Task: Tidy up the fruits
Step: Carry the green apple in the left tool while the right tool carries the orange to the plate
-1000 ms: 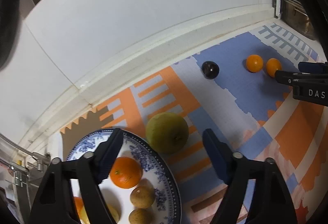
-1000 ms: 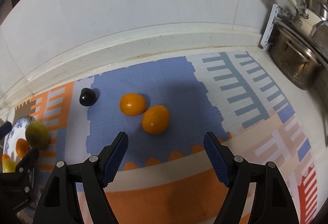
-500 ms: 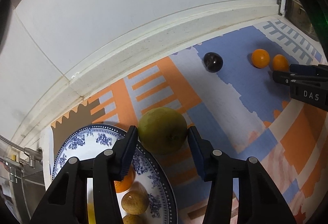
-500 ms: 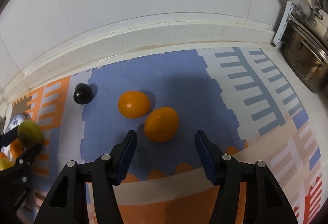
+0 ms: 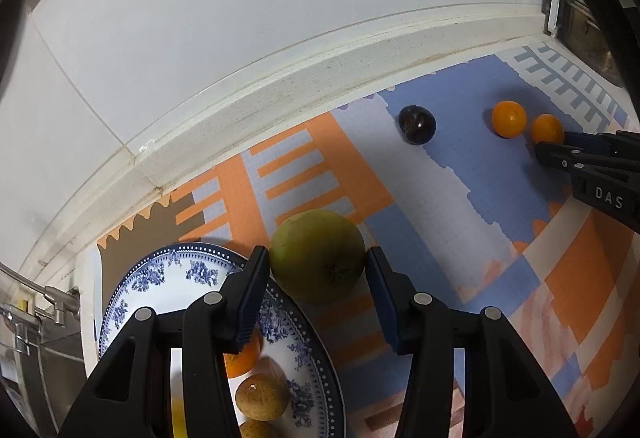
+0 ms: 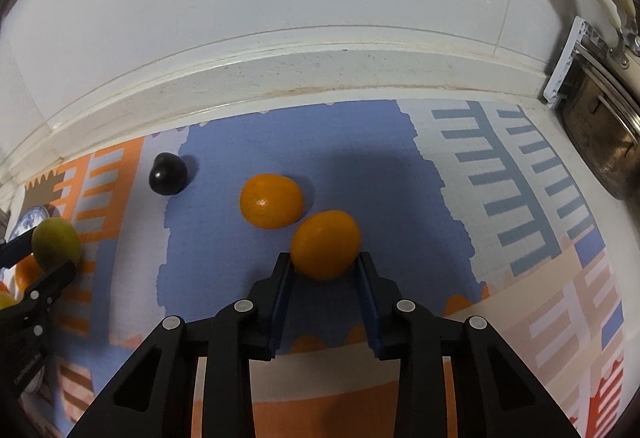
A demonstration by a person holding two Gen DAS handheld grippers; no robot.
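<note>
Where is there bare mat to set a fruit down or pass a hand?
Free: the striped mat between the two oranges and the metal pot, and the stretch between the dark plum and green fruit. Crowded: the blue plate, and around the loose orange touching the held orange.

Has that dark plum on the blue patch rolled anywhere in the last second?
No. The dark plum sits at the same left edge of the mat's blue patch, beside the loose orange; only the cameras shifted.
</note>
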